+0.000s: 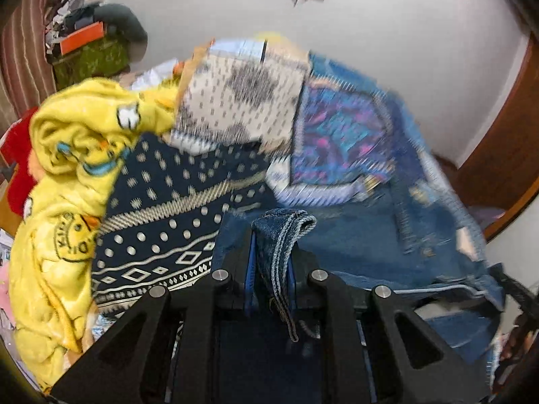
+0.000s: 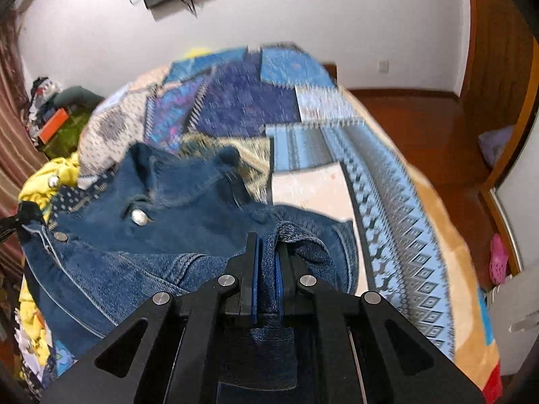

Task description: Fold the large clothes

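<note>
Denim jacket [image 2: 141, 235], one item, dark blue with metal snap buttons: held up between both tools over the bed [image 2: 397, 202], its body draped leftward in the right wrist view and hanging in front of the patchwork quilt [image 2: 242, 101].

Left tool [image 1: 269, 252]: closed on a hemmed edge of the jacket, the stitched border standing up between the blue pads and trailing down toward the camera.

Right tool [image 2: 266, 256]: closed on a bunched fold of the same denim, cloth filling the gap between the pads.

Step in hand, as we judge it: the garment is lifted and being spread or carried to open quilt; no fold lies finished. Both views are smeared, so we read the tools as travelling.

Next move, as we judge it: lay the jacket flat on the bare right half of the quilt, front down or front up, with both grips kept tight until the cloth rests, then bring one side across. Denim is heavy and stiff; we expect it to hold a crease but to drag if one grip slips.

Other stock, left side of the bed: yellow printed blanket [image 1: 67, 168], crumpled; navy patterned cloth [image 1: 161, 229] beside it, partly under the jacket.

Containers: green box [image 1: 91, 60] at far left, with an orange box [image 1: 82, 38] and a heap of mixed clothing on top; contents of either box not visible.
</note>
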`<state>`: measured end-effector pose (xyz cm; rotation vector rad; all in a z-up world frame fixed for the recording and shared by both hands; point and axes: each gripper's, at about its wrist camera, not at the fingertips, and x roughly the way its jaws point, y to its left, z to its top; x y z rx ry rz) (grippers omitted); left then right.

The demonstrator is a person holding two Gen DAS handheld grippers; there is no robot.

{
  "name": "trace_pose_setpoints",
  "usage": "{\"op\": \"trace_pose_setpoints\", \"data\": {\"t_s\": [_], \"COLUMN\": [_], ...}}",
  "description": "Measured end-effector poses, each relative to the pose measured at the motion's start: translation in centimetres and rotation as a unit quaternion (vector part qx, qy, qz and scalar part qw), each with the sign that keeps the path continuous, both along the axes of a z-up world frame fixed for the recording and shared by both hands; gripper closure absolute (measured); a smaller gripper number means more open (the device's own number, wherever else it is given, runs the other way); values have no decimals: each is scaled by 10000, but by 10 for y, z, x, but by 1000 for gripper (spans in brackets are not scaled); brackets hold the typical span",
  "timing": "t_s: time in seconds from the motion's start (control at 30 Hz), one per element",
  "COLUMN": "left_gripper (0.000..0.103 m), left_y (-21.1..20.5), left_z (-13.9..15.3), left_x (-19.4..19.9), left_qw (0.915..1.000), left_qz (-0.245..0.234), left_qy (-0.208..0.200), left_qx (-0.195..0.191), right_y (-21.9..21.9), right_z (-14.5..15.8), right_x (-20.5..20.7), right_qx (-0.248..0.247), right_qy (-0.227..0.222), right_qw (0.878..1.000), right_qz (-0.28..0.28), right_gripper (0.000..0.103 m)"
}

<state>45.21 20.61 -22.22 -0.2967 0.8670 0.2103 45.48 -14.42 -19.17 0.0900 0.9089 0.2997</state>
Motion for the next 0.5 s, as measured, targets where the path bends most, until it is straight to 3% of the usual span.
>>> {"op": "trace_pose_setpoints", "data": {"t_s": [0.2,0.4,0.5], "left_gripper": [86,82,76], "left_y": [-3,-13,-18], "left_z": [-45,-42,-36], "left_x": [12,14,11], "left_qw": [9989,9955,9925], "left_qz": [-64,-392,-567], "left_qy": [431,618,732], "left_qx": [180,599,799], "right_y": [-6,-9,-15], "right_z": [-18,-11,-5], "right_x": [4,-1,-7], "right_qx": [-32,-164,-166], "right_qy": [196,215,336], "right_qw": [9995,9980,9972], "right_qz": [248,563,647], "right_gripper": [96,93,82]}}
